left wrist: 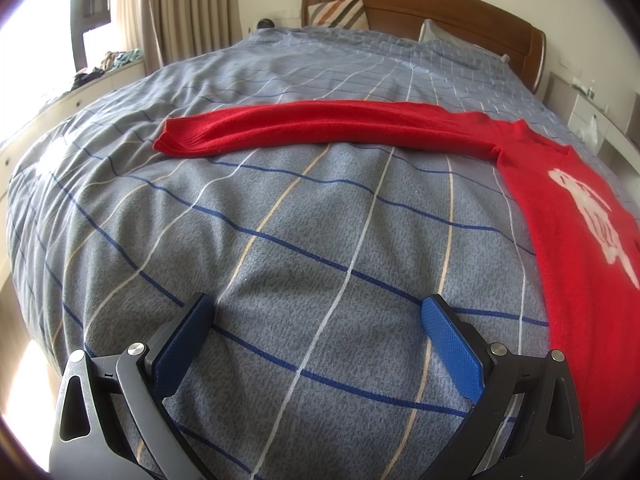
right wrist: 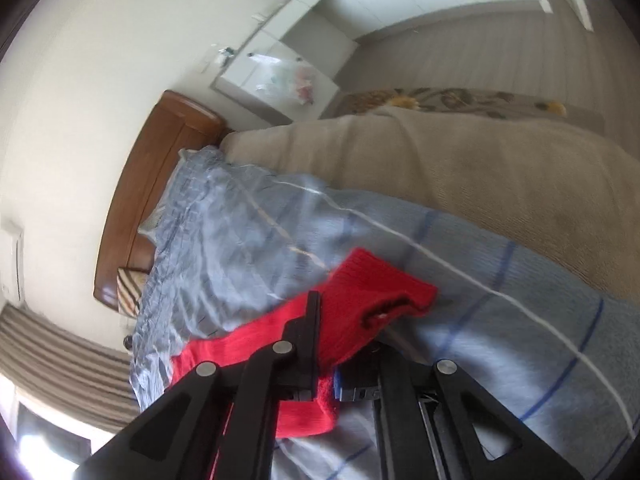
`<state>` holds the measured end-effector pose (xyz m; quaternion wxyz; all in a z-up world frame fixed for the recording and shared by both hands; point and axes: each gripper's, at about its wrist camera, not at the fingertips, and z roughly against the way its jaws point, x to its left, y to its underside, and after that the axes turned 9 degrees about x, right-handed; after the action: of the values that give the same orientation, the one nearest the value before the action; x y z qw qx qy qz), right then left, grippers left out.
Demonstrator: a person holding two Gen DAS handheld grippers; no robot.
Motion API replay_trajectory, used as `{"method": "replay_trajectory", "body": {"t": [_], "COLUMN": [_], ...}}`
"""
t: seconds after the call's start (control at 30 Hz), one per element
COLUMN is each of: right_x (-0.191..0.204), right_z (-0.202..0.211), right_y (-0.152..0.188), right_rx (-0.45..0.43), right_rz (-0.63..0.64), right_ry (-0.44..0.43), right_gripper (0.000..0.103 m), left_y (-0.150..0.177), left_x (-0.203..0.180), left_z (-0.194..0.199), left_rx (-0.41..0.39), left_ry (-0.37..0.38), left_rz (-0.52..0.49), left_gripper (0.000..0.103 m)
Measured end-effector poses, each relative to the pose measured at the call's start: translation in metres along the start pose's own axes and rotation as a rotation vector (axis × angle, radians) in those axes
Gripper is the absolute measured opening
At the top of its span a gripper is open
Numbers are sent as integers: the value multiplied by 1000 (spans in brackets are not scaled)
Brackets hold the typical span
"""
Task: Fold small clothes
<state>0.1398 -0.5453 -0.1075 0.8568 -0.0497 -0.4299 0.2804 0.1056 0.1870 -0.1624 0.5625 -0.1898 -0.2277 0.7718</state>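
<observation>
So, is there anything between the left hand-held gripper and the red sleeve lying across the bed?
Nothing visible. The left hand-held gripper is open above bare checked duvet, and only that duvet lies between it and the sleeve.

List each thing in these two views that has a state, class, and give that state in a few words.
red sweater: body flat on the bed, design face up.
sleeve: stretched out flat across the quilt.
other sleeve cuff: lifted, pinched in the right gripper.
left gripper: open, holding nothing, above the checked quilt.
right gripper: shut on the cuff.
curtain: drawn partly aside.
</observation>
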Motion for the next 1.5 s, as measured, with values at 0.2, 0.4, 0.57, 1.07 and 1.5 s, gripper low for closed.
{"method": "replay_trajectory", "body": {"t": [0.2, 0.4, 0.57, 1.07, 1.5], "right_x": [184, 324, 362, 231, 81], "right_z": [-9, -75, -151, -102, -35], "right_y": [34, 143, 249, 330, 205], "right_rx": [34, 186, 336, 477, 24], "right_rz": [459, 788, 955, 1089, 894], "right_ry": [-92, -174, -117, -219, 216], "right_gripper": [5, 5, 13, 78, 82], "left_y": [0, -2, -1, -1, 3], "left_x": [0, 4, 4, 3, -2], "left_z": [0, -3, -2, -2, -5], "left_rx": [2, 1, -1, -4, -36], "left_ry": [4, 12, 9, -1, -49], "left_rz": [-1, 4, 3, 0, -15], "left_gripper": [103, 103, 103, 103, 103]}}
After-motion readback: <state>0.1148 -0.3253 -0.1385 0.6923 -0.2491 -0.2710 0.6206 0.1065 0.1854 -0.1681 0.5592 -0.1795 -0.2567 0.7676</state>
